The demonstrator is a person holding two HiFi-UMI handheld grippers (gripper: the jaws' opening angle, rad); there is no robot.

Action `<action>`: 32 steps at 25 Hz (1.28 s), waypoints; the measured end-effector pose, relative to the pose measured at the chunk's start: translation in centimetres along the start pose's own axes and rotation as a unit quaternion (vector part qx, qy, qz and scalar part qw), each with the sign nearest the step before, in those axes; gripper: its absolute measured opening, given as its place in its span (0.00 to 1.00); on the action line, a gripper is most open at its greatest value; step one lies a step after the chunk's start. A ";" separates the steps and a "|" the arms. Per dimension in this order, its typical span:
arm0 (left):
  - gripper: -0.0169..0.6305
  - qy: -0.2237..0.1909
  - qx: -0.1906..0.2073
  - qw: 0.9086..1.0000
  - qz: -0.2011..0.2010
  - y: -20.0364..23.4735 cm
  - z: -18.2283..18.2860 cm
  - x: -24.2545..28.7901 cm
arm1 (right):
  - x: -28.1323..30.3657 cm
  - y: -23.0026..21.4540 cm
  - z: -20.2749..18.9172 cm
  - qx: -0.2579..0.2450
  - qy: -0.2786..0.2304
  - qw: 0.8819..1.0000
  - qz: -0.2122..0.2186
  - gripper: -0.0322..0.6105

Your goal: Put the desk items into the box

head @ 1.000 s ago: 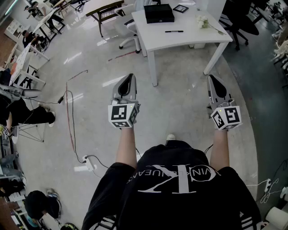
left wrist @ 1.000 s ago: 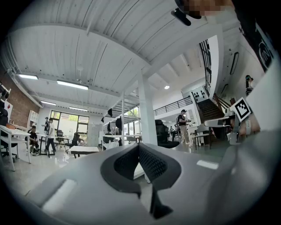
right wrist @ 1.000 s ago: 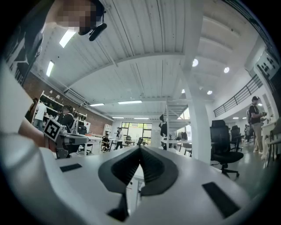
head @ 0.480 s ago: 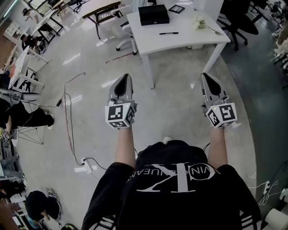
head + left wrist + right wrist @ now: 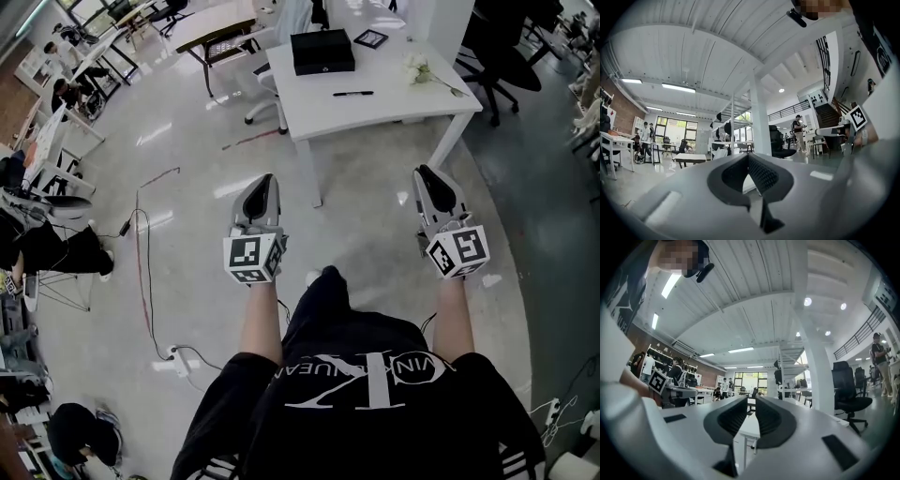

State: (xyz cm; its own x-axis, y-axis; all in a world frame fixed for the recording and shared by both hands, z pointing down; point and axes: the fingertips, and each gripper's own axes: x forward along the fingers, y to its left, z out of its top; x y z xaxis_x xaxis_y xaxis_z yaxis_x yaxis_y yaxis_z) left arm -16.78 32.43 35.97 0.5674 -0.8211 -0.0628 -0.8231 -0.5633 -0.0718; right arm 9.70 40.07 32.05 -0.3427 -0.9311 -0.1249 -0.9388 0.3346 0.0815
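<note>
Approach to the bench, with box, pen, flowers and frame lying on it well ahead of you: your left tongs are pressed together and your right tongs barely parted, both empty, so reaching in unopened could sweep the pen off.

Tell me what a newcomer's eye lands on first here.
The left gripper and right gripper jut out empty over the shiny floor, in front of the person. Beyond them stands a white desk carrying a black box, a pen and white flowers.
</note>
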 end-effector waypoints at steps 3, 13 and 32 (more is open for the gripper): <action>0.04 0.006 0.000 1.000 -0.002 0.9 -0.9 1.9 | 1.7 -0.9 -1.0 0.010 0.001 1.000 0.002 0.07; 0.04 0.015 -0.014 1.000 -0.014 4.3 -3.5 10.7 | 9.5 -4.7 -4.2 0.037 0.020 0.999 0.006 0.16; 0.04 0.040 -0.018 0.998 -0.051 12.2 -6.5 26.1 | 26.1 -9.4 -9.1 0.051 0.070 0.996 0.032 0.20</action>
State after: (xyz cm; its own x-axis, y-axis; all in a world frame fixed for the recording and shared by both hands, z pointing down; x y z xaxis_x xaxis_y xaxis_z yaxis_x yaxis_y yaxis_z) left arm -12.17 3.56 39.97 0.6457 -0.7632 0.0227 -0.7623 -0.6461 -0.0384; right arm 9.92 11.31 37.04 -0.4000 -0.9164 0.0166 -0.9165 0.3998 -0.0161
